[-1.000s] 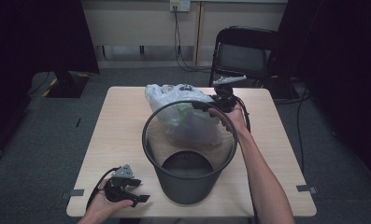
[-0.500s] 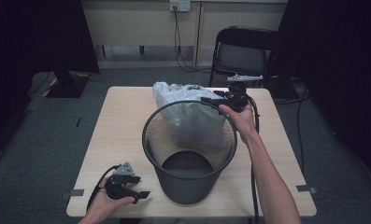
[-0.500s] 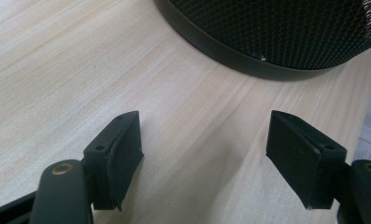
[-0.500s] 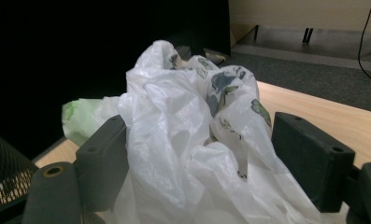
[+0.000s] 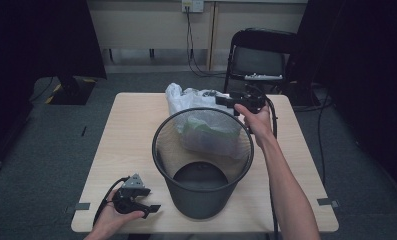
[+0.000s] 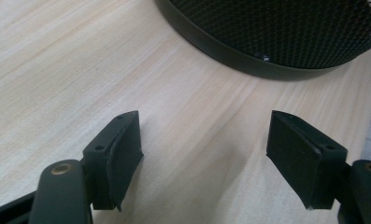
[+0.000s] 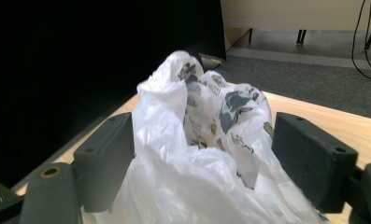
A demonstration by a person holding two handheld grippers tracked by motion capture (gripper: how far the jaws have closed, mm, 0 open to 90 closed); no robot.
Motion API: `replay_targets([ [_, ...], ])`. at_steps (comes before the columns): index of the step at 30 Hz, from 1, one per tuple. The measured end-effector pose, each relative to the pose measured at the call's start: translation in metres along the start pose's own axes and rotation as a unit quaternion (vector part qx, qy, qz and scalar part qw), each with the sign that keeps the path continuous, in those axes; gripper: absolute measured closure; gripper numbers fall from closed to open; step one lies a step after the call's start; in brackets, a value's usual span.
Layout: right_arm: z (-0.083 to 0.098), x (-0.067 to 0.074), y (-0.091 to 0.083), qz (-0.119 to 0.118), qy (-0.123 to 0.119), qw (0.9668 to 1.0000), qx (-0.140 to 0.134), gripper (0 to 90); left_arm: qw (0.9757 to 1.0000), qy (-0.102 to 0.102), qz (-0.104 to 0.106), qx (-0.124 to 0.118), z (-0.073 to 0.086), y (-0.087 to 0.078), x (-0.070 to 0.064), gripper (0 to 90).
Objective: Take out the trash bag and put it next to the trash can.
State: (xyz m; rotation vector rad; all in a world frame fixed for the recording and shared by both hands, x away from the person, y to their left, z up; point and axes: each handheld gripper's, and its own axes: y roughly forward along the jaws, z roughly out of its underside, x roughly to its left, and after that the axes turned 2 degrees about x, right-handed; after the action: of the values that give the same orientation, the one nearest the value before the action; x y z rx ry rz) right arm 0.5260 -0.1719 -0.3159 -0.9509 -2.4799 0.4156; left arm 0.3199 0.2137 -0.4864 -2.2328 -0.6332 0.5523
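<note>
The right hand-held gripper (image 5: 225,101), whose jaws have just been opening, is now sitting higher and farther back than before, spread around the plastic bag (image 7: 206,154) lying on the worktop (image 5: 126,135) behind the wastebasket (image 5: 202,165). The left hand-held gripper (image 6: 204,154) is resting spread and empty, unmoved.

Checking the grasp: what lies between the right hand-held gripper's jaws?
The crumpled white plastic bag bulges between the open jaws of the right hand-held gripper, in the right gripper view.

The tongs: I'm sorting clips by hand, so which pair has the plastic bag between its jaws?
The right tongs, beyond the mesh bin: the white plastic bag sits between their open jaws. The left tongs frame bare table.
</note>
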Motion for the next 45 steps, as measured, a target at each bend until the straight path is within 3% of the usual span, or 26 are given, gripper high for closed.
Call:
replay_targets([
  [8, 0.002, -0.002, -0.028, 0.014, -0.011, 0.9996, -0.022, 25.3, 0.9999, 0.004, -0.013, -0.002, 0.001, 0.0, 0.0, 25.4],
  [16, 0.011, -0.006, -0.054, 0.039, -0.029, 0.9987, -0.016, 27.9, 0.9998, 0.004, -0.019, -0.003, 0.0, 0.001, 0.001, 25.4],
  [24, 0.034, -0.015, -0.072, 0.054, -0.027, 0.9981, -0.003, 27.4, 0.9996, 0.002, -0.026, -0.005, 0.0, 0.001, 0.002, 25.4],
  [33, 0.063, -0.007, -0.083, 0.048, -0.037, 0.9982, 0.004, 29.3, 0.9991, -0.006, -0.041, -0.008, 0.002, 0.0, 0.004, 24.8],
  [45, 0.115, 0.006, -0.092, 0.045, -0.018, 0.9987, 0.016, 19.9, 0.9988, -0.01, -0.048, -0.008, 0.002, 0.0, 0.004, 21.1],
])
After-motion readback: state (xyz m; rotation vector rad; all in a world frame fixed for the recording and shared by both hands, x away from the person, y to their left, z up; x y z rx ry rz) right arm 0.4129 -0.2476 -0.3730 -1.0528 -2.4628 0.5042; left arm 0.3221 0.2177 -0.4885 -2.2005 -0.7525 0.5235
